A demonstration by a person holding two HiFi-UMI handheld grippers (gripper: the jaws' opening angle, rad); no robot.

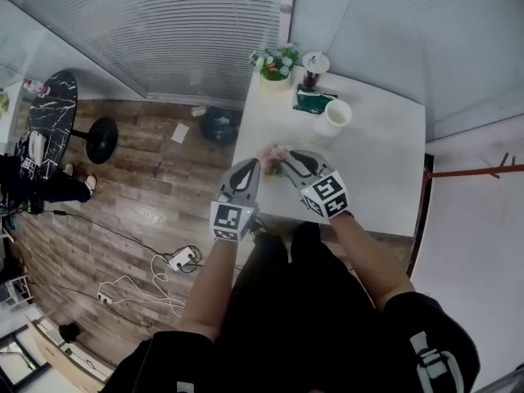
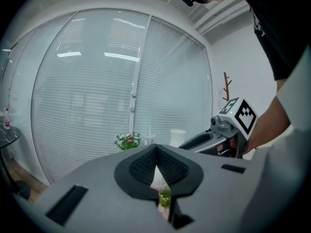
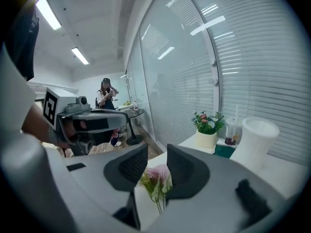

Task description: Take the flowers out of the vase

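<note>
The right claw (image 3: 157, 153) is spread open and pinches nothing. The pink flowers (image 3: 156, 177) show in the gap between its two sides, but the sides do not press on them. The left claw (image 2: 155, 149) is just to the left, its tips pressed together with nothing in them. The flowers seem to lie on the near part of the white table (image 1: 372, 170), between the two claws. The white vase (image 1: 336, 115) stands farther back, well away from the flowers. A potted plant (image 1: 276, 62) and a cup (image 1: 314, 65) stand at the far edge.
</note>
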